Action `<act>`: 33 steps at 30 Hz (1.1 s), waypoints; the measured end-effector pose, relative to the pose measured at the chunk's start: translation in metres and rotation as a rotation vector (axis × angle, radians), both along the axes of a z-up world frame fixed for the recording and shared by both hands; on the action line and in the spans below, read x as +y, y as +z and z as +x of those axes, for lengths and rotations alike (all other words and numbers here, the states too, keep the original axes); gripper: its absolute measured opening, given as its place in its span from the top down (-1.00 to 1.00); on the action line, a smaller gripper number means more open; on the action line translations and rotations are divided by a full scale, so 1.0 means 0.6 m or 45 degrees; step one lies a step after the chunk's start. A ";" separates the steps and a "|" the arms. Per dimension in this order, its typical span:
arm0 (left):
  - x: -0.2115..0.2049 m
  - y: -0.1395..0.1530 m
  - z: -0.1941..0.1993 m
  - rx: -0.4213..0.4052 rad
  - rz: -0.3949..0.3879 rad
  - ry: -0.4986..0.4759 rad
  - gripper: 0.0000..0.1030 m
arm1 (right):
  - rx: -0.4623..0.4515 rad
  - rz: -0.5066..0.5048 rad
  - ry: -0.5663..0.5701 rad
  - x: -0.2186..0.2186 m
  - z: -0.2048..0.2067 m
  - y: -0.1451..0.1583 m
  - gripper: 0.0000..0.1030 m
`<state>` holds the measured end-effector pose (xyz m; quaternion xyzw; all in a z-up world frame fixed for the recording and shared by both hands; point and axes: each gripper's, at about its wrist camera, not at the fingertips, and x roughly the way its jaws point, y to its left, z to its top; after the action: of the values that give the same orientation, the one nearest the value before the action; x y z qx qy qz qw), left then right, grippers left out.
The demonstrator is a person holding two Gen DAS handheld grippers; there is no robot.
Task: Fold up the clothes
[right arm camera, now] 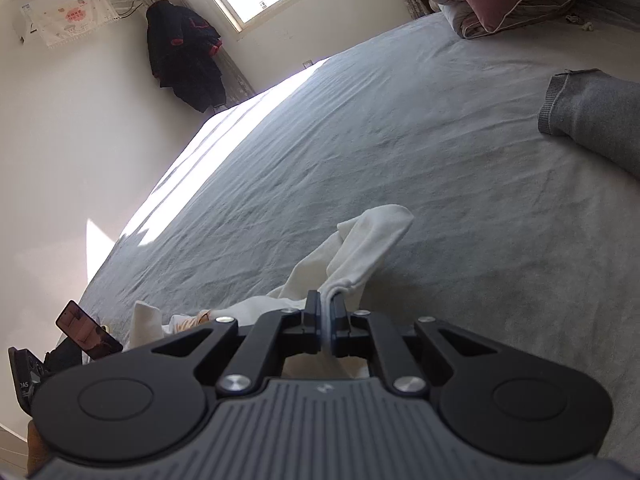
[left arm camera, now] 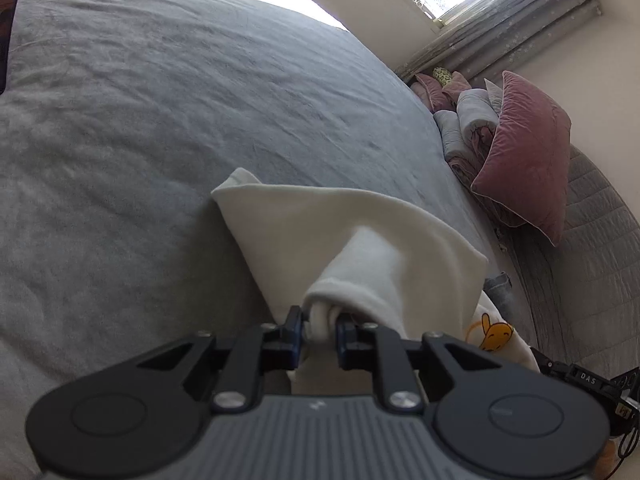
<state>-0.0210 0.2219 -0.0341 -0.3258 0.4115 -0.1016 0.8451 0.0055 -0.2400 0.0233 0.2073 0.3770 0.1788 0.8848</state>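
Your left gripper [left arm camera: 320,330] pinches a bunched fold of the white garment [left arm camera: 320,232]; your right gripper [right arm camera: 326,320] is clamped on its thin edge. The garment hangs over the grey bed [left arm camera: 160,120]. You look mid-fold: next, probably lay it flat.

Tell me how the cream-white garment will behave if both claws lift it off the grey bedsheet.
The cream-white knit garment is probably floppy: it drapes and bunches from the left claw. Likely light, since a thin pinched edge in the right claw carries it. It should sag between the grips, not hold shape.
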 end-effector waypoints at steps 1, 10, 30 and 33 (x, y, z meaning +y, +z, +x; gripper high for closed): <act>-0.002 -0.003 -0.004 0.008 0.011 -0.022 0.68 | 0.024 -0.015 -0.003 -0.001 -0.009 -0.013 0.86; -0.005 -0.012 -0.016 0.083 0.053 -0.185 0.56 | 0.236 -0.168 0.019 0.016 -0.037 -0.122 0.85; -0.055 0.061 0.028 -0.105 -0.058 -0.176 -0.33 | 0.009 -0.349 0.084 0.092 0.049 -0.038 -0.28; -0.077 0.063 0.042 -0.105 -0.023 -0.182 -0.33 | 0.080 -0.355 0.073 0.115 0.084 -0.053 -0.28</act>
<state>0.0043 0.1755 0.0038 -0.2988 0.3977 -0.1786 0.8489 0.0558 -0.1707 -0.0087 0.0771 0.4315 0.1435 0.8873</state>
